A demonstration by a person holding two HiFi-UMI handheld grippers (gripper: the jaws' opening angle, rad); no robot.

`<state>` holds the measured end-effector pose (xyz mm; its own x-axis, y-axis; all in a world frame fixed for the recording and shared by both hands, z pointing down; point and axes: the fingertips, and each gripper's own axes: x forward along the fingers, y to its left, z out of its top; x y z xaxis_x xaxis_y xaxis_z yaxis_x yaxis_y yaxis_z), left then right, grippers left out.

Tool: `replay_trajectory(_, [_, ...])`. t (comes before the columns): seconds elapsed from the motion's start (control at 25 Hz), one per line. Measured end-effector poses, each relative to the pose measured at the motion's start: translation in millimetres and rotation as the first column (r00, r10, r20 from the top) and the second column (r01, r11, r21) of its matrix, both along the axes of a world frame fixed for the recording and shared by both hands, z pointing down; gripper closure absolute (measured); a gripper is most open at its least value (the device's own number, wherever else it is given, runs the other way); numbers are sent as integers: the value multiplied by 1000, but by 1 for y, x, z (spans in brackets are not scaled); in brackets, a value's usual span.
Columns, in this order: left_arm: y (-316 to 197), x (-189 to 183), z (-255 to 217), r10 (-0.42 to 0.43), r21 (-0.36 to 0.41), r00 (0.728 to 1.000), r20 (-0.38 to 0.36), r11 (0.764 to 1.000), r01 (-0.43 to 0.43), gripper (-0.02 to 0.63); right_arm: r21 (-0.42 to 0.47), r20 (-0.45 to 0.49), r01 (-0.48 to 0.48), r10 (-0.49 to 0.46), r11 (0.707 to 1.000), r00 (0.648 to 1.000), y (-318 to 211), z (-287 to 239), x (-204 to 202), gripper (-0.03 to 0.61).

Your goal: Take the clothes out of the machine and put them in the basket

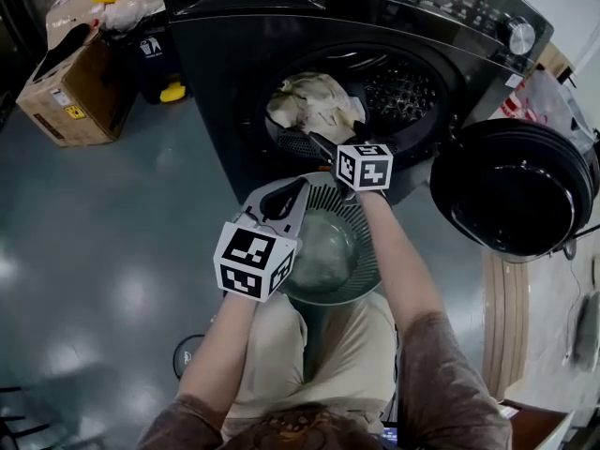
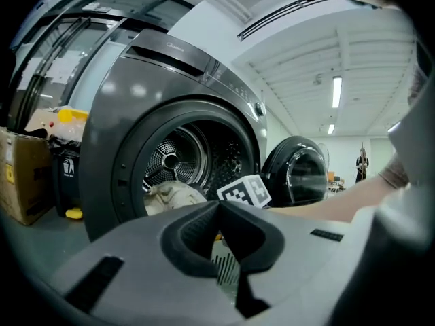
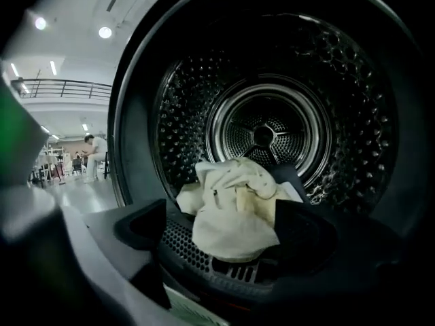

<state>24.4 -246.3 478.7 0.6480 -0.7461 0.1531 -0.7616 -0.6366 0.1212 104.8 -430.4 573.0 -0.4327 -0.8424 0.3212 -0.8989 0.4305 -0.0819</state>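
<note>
- Right gripper (image 3: pixel 224 231): black jaws stood wide apart at the mouth of the glossy dark-grey front-loading machine (image 1: pixel 225 82), either side of the crumpled cream cloth (image 3: pixel 231 195).
- Cloth lay on the lip of the perforated steel drum (image 3: pixel 353 114).
- Left gripper (image 2: pixel 219 206): jaw tips together, over the round grey slatted plastic basket (image 1: pixel 364 251).
- Round black door (image 1: pixel 511 186) hung open.
</note>
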Motion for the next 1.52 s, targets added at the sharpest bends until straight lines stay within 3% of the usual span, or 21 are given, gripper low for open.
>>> replay_trajectory(0.4, [-12,2,16,24,-57,1000,-13,998,-25,607,-75,-108,-22,14,997,994,-30,32,2,195])
replay_trajectory(0.6, [-12,8,18,49,-72,999,-12,996,-50,607,-86,-136,-8,-4,996,991,-26,32,4,331])
replay_trajectory(0.84, [-5,11,19,45,-50,998,44,998,-43,607,-92,-140,-3,-10,996,990,-9,22,1,471])
replay_trajectory(1.16, [5,9,13,17,-32,998,57,999,-15,607,-65,-155,52,-62,997,986,34,-16,2,503])
replay_trajectory(1.52, [21,16,4,6,-1,999,53,1000,-6,607,-20,-94,59,-60,998,994,125,-48,32,505])
